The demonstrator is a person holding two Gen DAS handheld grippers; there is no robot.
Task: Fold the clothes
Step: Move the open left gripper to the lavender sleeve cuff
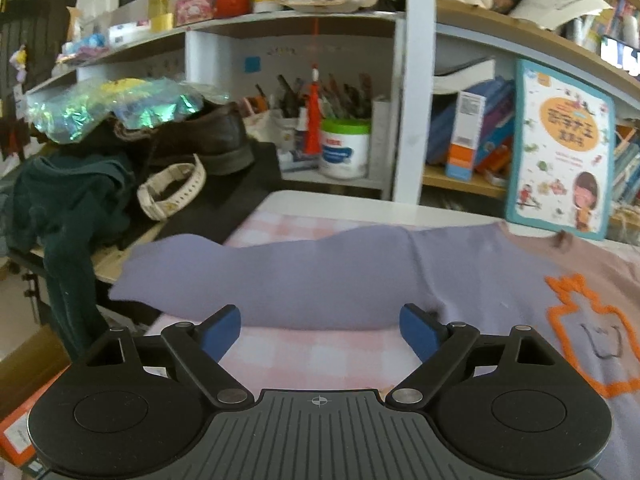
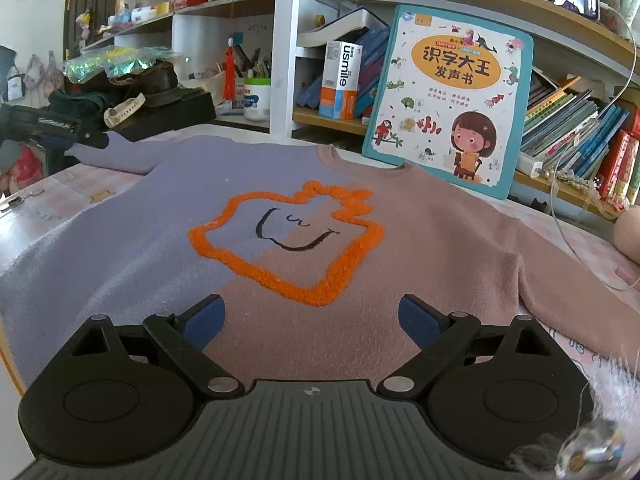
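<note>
A small two-tone sweater, lilac on one half and dusty pink on the other, lies flat and face up on a counter covered with a pink checked cloth. On its chest is a fuzzy orange outline around a drawn smiling face. The lilac sleeve stretches out sideways across the cloth towards the counter's edge, and the pink sleeve runs down the other side. The left hand-held gripper hovers just in front of the lilac sleeve with its blue pads spread wide and nothing between them. The right hand-held gripper hangs over the lower part of the sweater's front, its pads also spread wide apart and gripping nothing. Behind the sweater's neckline a children's picture book with a cartoon girl on the cover stands propped against a bookshelf packed with books. To the far side, beyond the lilac sleeve, a brown leather shoe sits on a dark pile with a white wristwatch near it and a white tub with a green lid holding pens behind.
</note>
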